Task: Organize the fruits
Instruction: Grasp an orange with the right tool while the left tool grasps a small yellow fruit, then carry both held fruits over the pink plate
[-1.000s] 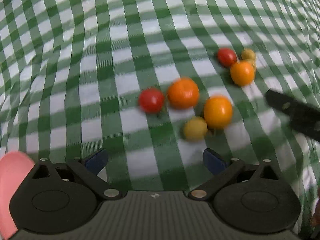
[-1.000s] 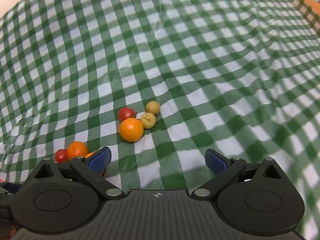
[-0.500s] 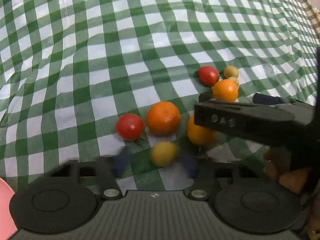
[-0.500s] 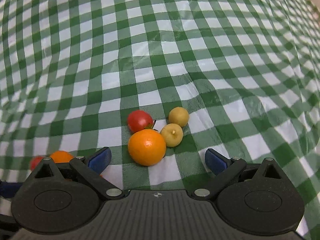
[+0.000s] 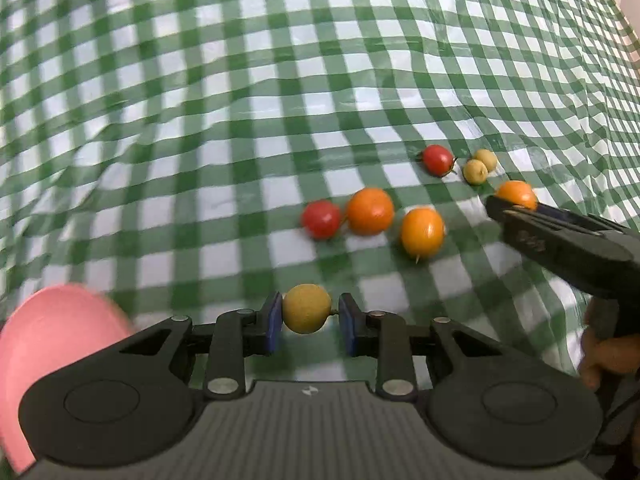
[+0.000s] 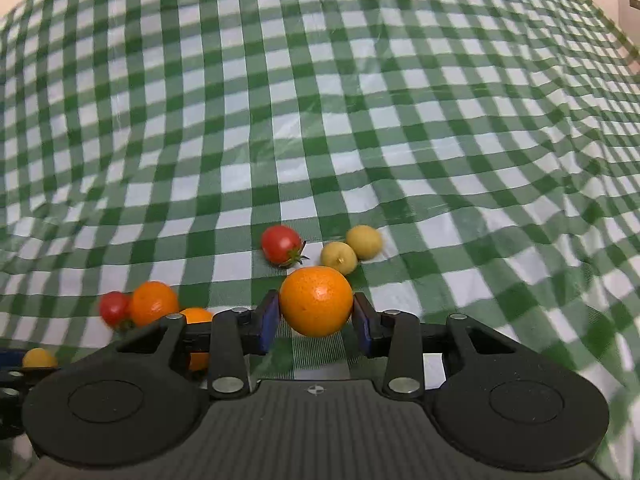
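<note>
My left gripper (image 5: 307,320) is shut on a small yellow fruit (image 5: 306,314), held just above the cloth. Ahead of it lie a red tomato (image 5: 321,219), an orange (image 5: 370,211) and a second orange (image 5: 422,233). My right gripper (image 6: 316,318) is shut on an orange (image 6: 316,306); it also shows in the left wrist view (image 5: 516,194). Beyond it lie a red tomato (image 6: 281,244) and two yellow fruits (image 6: 339,258) (image 6: 364,241). The left group of fruit shows at the right wrist view's lower left (image 6: 154,308).
A green and white checked cloth (image 5: 280,100) covers the table, with creases. A pink plate (image 5: 48,344) sits at the lower left of the left wrist view. The right gripper's arm and hand (image 5: 580,248) cross the right side of that view.
Both grippers have closed: the left on the yellow fruit, the right on the orange. The left gripper has pulled back and the right gripper's arm has shifted to the right in its view.
</note>
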`<state>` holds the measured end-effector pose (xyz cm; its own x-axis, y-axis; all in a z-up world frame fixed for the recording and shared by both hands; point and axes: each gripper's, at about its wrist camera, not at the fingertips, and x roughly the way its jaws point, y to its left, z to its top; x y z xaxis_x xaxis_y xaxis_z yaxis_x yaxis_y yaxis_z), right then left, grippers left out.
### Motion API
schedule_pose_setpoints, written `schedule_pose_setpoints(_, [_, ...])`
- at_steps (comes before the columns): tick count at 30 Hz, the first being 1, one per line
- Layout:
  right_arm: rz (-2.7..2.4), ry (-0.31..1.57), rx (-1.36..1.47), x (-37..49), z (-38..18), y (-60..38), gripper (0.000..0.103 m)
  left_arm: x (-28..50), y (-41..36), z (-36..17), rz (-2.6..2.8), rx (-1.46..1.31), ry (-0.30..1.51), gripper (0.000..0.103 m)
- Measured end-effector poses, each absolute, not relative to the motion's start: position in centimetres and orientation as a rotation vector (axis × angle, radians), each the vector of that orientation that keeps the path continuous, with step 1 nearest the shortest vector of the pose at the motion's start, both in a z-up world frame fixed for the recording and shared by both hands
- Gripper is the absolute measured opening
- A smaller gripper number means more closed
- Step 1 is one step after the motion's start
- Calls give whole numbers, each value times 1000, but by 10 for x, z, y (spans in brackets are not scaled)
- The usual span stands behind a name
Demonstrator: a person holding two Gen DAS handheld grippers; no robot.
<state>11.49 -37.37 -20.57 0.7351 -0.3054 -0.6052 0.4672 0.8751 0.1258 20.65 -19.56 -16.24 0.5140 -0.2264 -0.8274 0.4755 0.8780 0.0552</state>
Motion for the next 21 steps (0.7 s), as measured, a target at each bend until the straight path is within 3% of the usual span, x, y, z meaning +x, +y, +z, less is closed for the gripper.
schedule_pose_setpoints(11, [-293,624,288,10,-156,-286,40,117,-109,-100,-325,235,970,33])
schedule_pose_setpoints(21, [-52,596,233,-26,-100,-185,40,55,-24,-59,-232,111,914,33])
